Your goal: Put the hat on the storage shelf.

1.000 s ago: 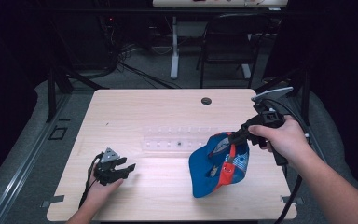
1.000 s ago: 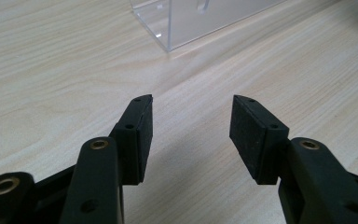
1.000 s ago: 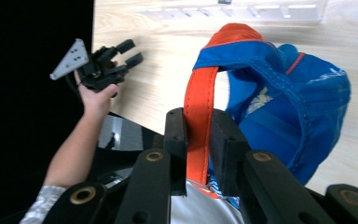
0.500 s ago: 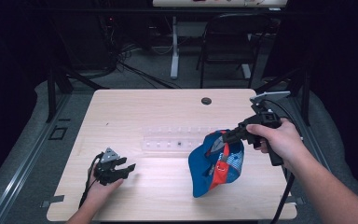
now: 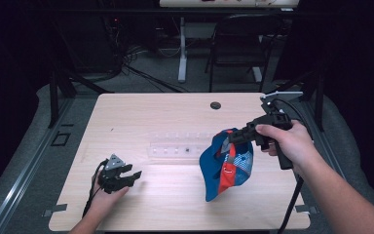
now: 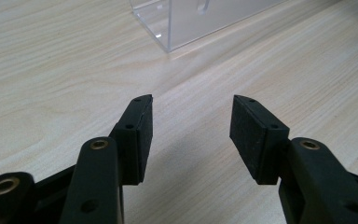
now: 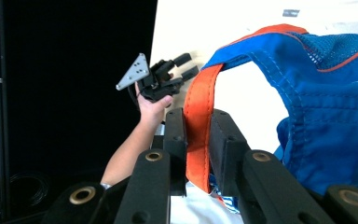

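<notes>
A blue cap (image 5: 226,165) with orange and white panels hangs over the right half of the table, its lower edge near the tabletop. My right gripper (image 5: 230,138) is shut on the cap's orange strap (image 7: 199,112), which runs up between the two pads in the right gripper view. The blue cloth of the cap (image 7: 326,102) hangs to the right of the jaws there. My left gripper (image 5: 131,176) rests low at the table's front left, held in a hand. Its jaws stand open (image 6: 191,121) with nothing between them, just above bare wood.
A clear plastic rack (image 5: 175,146) lies across the middle of the light wooden table (image 5: 151,112); its corner (image 6: 191,23) is ahead of the left jaws. A dark round grommet (image 5: 215,105) sits near the far edge. A chair (image 5: 243,44) stands beyond the table.
The hanging cap has swung and turned a little under the right gripper. Both hands have kept their places.
</notes>
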